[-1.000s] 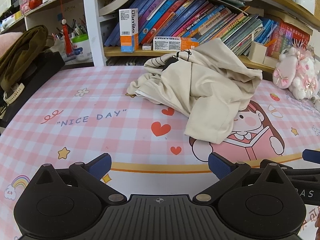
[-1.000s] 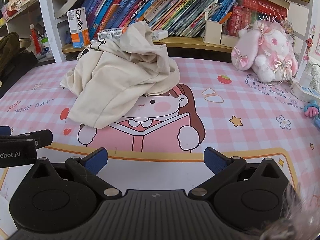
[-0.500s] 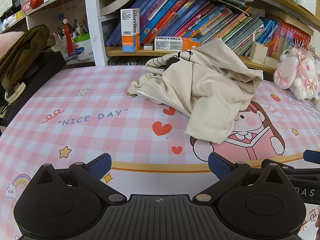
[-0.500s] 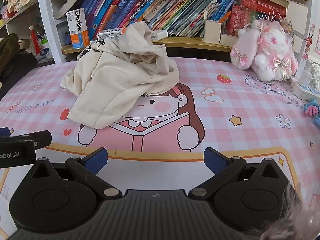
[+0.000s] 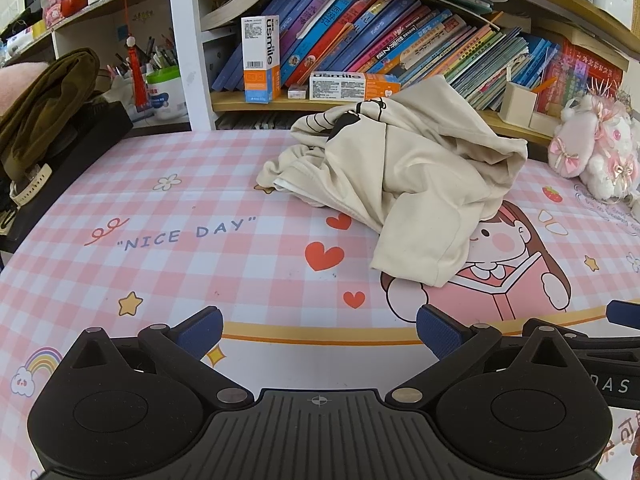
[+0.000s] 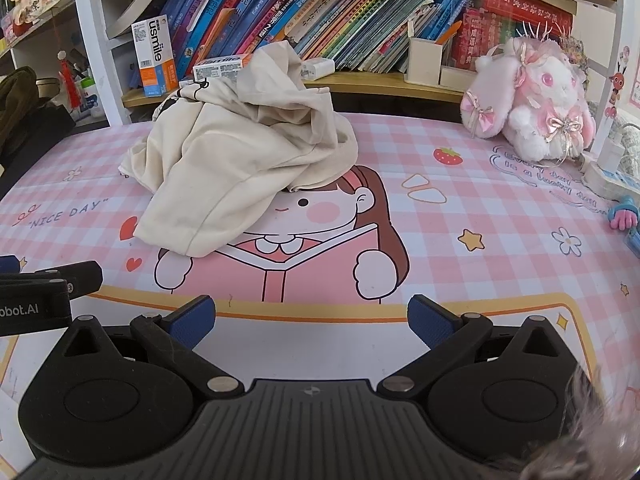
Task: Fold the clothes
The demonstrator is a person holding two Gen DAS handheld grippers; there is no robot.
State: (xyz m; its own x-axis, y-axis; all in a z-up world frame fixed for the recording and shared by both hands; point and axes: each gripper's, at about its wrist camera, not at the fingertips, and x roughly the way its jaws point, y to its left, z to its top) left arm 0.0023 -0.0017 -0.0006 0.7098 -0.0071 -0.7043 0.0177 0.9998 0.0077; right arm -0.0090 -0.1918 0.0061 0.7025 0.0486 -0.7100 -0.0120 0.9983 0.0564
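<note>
A crumpled cream garment (image 5: 404,184) (image 6: 244,164) with a black line print lies heaped on the pink checked mat (image 5: 180,216) (image 6: 460,208), toward the back near the bookshelf. My left gripper (image 5: 318,330) is open near the mat's front edge, well short of the garment, with nothing between its blue pads. My right gripper (image 6: 312,322) is open too, at the front and to the right of the left one, also apart from the cloth. The heap hides most of the garment's shape.
A bookshelf (image 5: 400,52) with books and toothpaste boxes runs along the back. A pink plush rabbit (image 6: 532,104) sits at the back right beside a power strip (image 6: 608,176). An olive cloth on a black case (image 5: 44,112) lies at the left edge.
Both views have shifted very slightly; the garment sits a touch further right in the left view. Both grippers stay open and the cloth lies as before.
</note>
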